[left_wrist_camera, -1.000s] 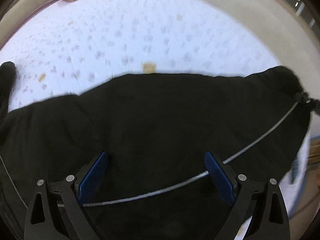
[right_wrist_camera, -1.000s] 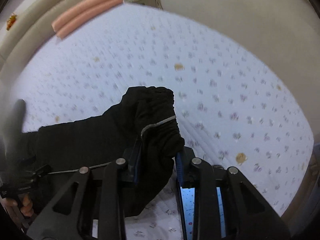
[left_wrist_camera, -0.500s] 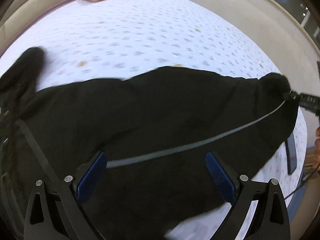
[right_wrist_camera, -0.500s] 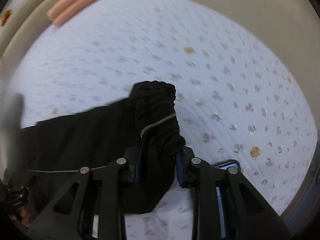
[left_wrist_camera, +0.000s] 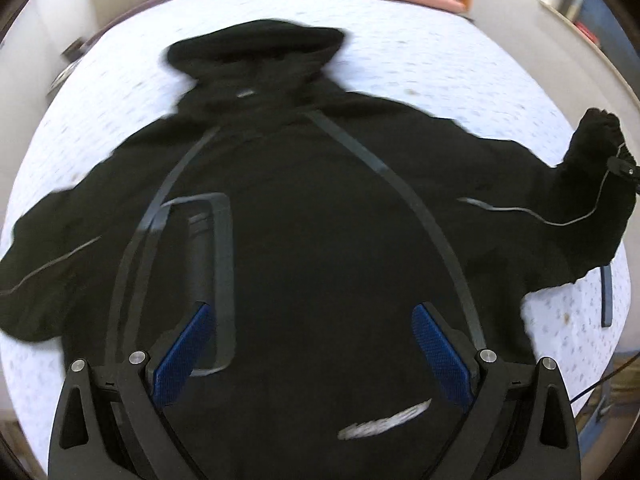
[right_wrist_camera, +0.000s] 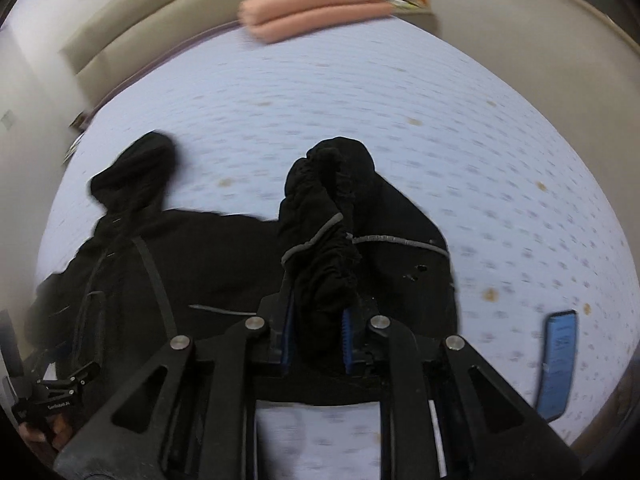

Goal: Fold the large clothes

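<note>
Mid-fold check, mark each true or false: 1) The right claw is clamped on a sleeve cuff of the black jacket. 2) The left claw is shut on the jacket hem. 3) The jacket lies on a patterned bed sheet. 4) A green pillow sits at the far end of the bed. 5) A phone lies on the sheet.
1) True: the right claw pinches the sleeve cuff of the black jacket.
2) False: the left claw is open above the jacket.
3) True: patterned bed sheet.
4) False: a pink rolled blanket sits there.
5) True: phone.
</note>
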Motion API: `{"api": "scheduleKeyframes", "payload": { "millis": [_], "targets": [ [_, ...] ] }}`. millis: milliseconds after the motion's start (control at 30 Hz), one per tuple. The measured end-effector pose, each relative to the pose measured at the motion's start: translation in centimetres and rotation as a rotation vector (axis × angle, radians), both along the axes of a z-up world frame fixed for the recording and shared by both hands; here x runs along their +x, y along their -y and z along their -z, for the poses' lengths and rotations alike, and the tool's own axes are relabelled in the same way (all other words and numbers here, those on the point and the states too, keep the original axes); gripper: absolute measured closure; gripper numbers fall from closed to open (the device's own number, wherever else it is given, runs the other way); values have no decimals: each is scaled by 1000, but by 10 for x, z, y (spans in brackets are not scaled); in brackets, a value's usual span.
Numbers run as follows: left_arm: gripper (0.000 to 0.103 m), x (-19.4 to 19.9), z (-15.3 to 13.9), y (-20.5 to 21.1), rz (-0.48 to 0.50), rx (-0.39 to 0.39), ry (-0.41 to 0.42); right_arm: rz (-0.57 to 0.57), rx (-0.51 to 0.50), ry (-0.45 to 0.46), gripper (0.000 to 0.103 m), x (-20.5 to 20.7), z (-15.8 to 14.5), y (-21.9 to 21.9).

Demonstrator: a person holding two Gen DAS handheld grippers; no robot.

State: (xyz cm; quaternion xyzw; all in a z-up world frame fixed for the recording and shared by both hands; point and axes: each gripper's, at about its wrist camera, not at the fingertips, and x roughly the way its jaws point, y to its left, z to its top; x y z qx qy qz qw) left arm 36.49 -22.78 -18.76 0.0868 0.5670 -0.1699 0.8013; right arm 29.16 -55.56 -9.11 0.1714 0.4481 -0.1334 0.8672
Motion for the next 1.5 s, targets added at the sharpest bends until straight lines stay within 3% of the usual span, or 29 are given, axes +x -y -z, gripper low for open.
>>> {"api": "scheduleKeyframes", "payload": {
  "millis": [133, 300, 467, 567, 700, 767, 833, 967, 1133, 1267, 1367, 1433, 1500],
  "targets": [
    [4, 3, -14, -77, -90, -18, 39, -101, -53, 9, 87, 26, -9, -79],
    [4, 11, -14, -152, -212, -61, 10, -207, -60, 17, 88, 48, -13, -158],
    [4, 16, 0, -232, -438, -124, -25, -297, -40, -18, 88, 76, 9, -237],
    [4, 17, 9, -257, -501, -60, -21, -335, -20, -51, 88, 91, 33, -276],
    [4, 13, 13, -276, -567, 157, 100, -370, 32, -114, 88, 107, 69, -319],
    [4, 14, 19, -282, -568, 169, 100, -396, 62, -144, 88, 112, 86, -338],
    [4, 18, 29, -284, -546, 132, 57, -415, 71, -190, 88, 120, 110, -358],
    [4, 24, 50, -272, -473, 112, -11, -412, 87, -259, 85, 125, 148, -371],
    [4, 31, 58, -244, -399, 58, -39, -434, 148, -254, 74, 122, 147, -366],
    [4, 35, 38, -210, -324, 21, 52, -453, 157, -203, 58, 101, 105, -345],
    [4, 45, 24, -179, -236, -72, 73, -374, 115, -120, 44, 78, 62, -300],
    [4, 58, 26, -157, -197, -98, 61, -282, 59, -95, 44, 70, 49, -263],
    [4, 68, 29, -136, -149, -144, 46, -186, -26, -130, 51, 64, 62, -229]
  ]
}}
